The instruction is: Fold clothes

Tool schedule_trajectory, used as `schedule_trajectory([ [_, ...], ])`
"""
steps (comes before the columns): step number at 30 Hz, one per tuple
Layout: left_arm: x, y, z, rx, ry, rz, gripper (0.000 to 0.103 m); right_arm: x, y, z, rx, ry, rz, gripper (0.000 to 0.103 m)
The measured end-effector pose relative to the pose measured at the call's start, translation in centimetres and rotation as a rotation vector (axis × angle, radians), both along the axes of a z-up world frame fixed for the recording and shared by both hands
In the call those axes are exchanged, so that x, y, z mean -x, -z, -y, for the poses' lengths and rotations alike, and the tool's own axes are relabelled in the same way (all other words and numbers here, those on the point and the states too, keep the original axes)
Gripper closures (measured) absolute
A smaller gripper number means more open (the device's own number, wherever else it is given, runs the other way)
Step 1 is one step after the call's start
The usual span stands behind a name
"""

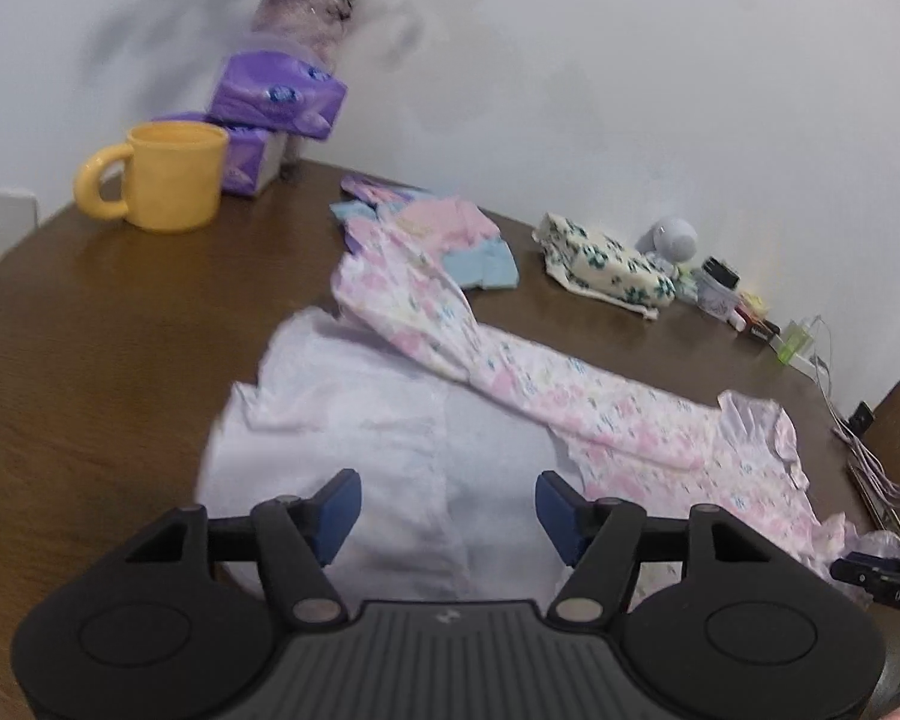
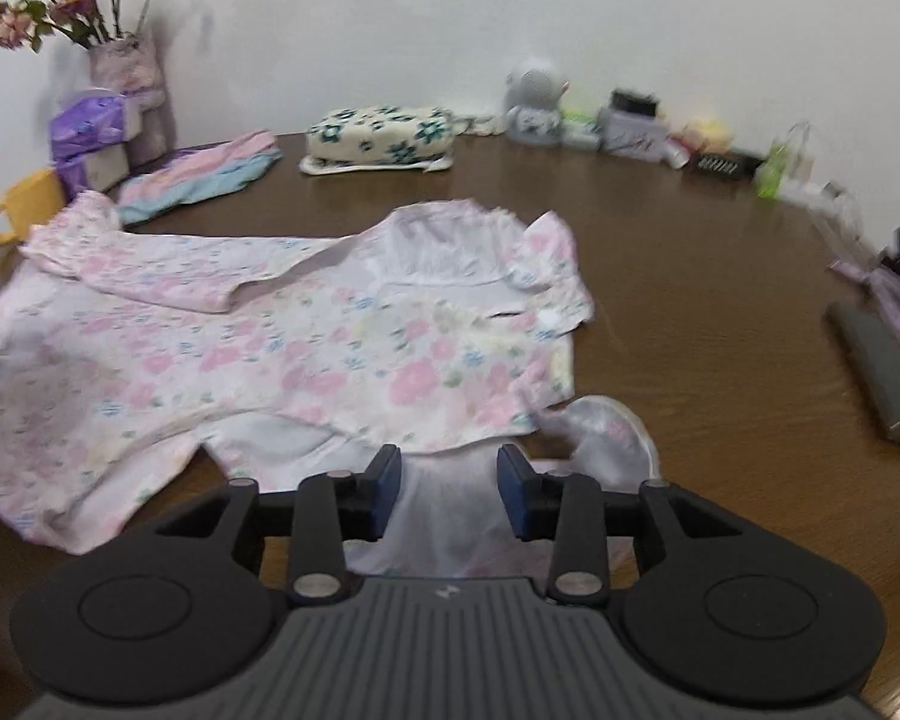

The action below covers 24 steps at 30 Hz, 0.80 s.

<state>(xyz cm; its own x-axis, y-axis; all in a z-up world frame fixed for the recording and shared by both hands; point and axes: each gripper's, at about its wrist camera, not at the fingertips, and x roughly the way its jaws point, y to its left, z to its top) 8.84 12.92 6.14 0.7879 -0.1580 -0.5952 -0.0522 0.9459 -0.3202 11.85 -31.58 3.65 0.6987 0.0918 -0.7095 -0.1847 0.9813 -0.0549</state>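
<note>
A pale pink floral garment (image 2: pixel 282 348) lies spread on the brown table (image 2: pixel 690 300), one side folded over so its white inside (image 1: pixel 354 420) shows. My left gripper (image 1: pixel 448 510) hovers open over that white part, blue pads wide apart, nothing between them. My right gripper (image 2: pixel 449 489) is open just above the garment's near edge, with white cloth showing in the gap between its fingers. A ruffled sleeve (image 2: pixel 606 438) lies to its right. The right gripper's tip (image 1: pixel 876 582) shows at the left wrist view's right edge.
A stack of folded pink and blue clothes (image 1: pixel 456 240) lies at the back, with a yellow mug (image 1: pixel 168 177), purple tissue packs (image 1: pixel 276 96), a vase of flowers (image 2: pixel 126 78), a floral pouch (image 2: pixel 378 138) and small toiletries (image 2: pixel 630 126) along the wall. A dark flat object (image 2: pixel 882 366) lies at the right edge.
</note>
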Motion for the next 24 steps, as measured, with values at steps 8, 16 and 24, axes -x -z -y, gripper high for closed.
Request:
schedule_trajectory([
  [8, -3.1, -0.2, -1.8, -0.129, -0.035, -0.042, 0.032, -0.8, 0.3, -0.2, 0.001, 0.031, 0.023, 0.063],
  [16, -5.9, 1.7, -1.2, -0.278, 0.033, -0.104, 0.079, -1.3, 0.3, -0.6, 0.091, 0.048, 0.032, 0.087],
  [24, -4.2, 1.1, -1.5, -0.232, 0.012, -0.087, 0.059, -1.4, -0.5, -0.1, 0.047, 0.055, 0.007, 0.081],
])
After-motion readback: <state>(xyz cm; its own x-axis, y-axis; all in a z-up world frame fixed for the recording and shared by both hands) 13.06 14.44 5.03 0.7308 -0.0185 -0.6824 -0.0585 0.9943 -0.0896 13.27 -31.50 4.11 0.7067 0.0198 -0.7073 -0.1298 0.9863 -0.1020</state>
